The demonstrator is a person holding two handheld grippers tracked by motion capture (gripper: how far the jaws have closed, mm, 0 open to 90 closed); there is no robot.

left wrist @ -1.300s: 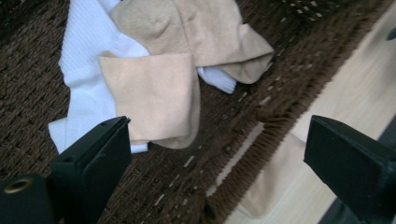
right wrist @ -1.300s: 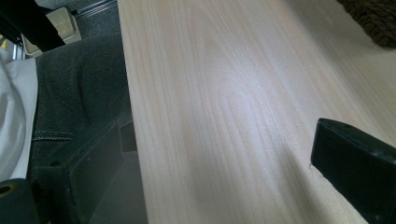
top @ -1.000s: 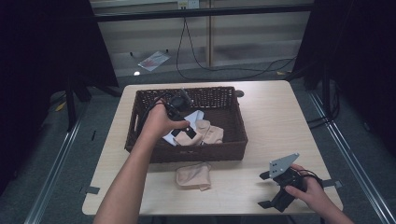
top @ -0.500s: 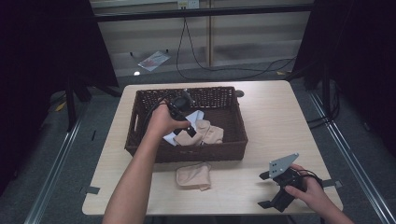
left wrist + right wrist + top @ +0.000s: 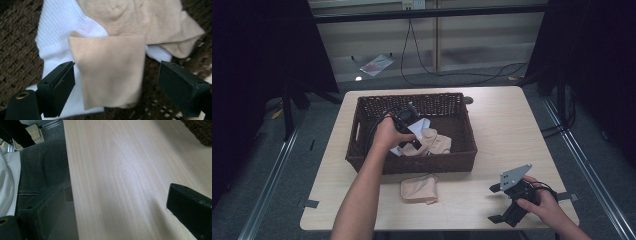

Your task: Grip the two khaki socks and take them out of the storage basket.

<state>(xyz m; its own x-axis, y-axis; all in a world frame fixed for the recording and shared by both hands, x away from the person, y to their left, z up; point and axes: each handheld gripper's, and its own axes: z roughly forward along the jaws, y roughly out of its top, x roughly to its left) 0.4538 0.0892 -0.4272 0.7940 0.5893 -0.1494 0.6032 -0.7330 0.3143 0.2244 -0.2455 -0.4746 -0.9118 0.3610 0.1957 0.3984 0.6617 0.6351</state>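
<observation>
A dark wicker basket [image 5: 362,140] stands on the wooden table and holds white and beige socks. My left gripper [image 5: 408,131] reaches down into it. In the left gripper view its jaws stand wide open on either side of a beige sock [image 5: 111,67] that lies on a white sock [image 5: 58,32]; another beige sock [image 5: 150,20] lies behind. My left gripper [image 5: 116,87] holds nothing. One folded beige sock [image 5: 419,188] rests on the table in front of the basket. My right gripper [image 5: 497,202] sits open at the table's near right corner, over bare wood [image 5: 120,177].
The table's near edge [image 5: 71,195] runs just under my right gripper, with a dark seat and white cloth [image 5: 7,182] beyond it. Cables and a paper scrap [image 5: 374,64] lie on the floor behind the table. Bare tabletop [image 5: 512,130] spreads right of the basket.
My left gripper has shifted slightly inside the basket, lower toward the socks. The right gripper has stayed in place.
</observation>
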